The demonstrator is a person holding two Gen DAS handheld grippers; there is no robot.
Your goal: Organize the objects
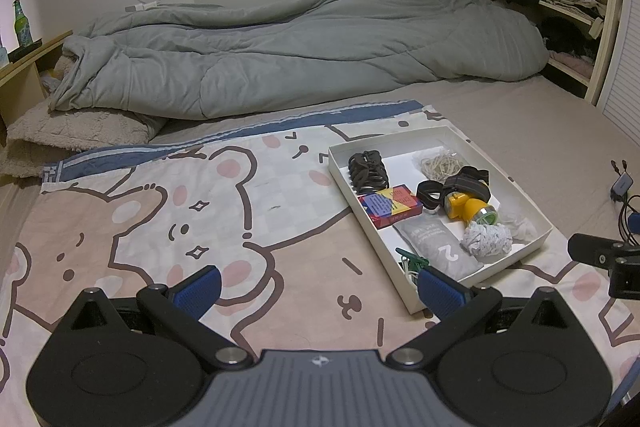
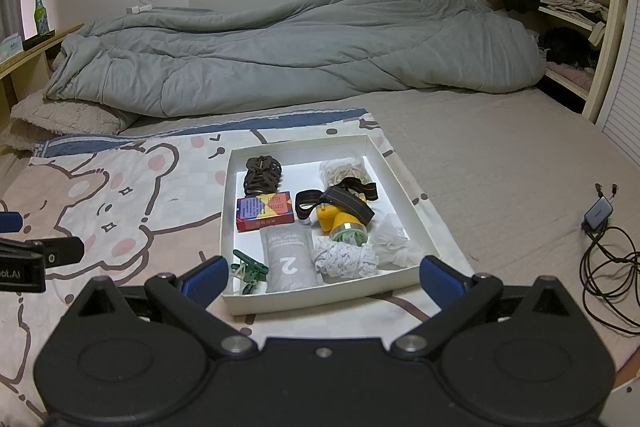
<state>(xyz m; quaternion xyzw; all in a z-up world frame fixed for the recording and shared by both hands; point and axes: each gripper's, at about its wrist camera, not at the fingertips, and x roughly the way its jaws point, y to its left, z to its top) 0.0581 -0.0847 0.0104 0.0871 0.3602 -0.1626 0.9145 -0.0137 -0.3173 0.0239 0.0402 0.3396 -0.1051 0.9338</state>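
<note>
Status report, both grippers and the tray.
Left gripper open, empty. Right gripper open, empty. White tray full, on bear blanket. Nothing blocking.

White tray (image 2: pixel 404 183) of small items on the bed.

Inside lie a brown hair claw (image 2: pixel 262 174), red card box (image 2: pixel 265 211), yellow headlamp (image 2: pixel 340 219), grey pouch (image 2: pixel 290 259), green clips (image 2: pixel 250 269).

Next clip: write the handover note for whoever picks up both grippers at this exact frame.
Left gripper: open, empty, above the bear-print sheet.
Right gripper: open, empty, at the white tray's near edge.
In the tray: hair claw, card box, headlamp, grey pouch, green clips, rubber bands, lace.
Nothing is gripped; whether any sorting is done cannot be told.
</note>
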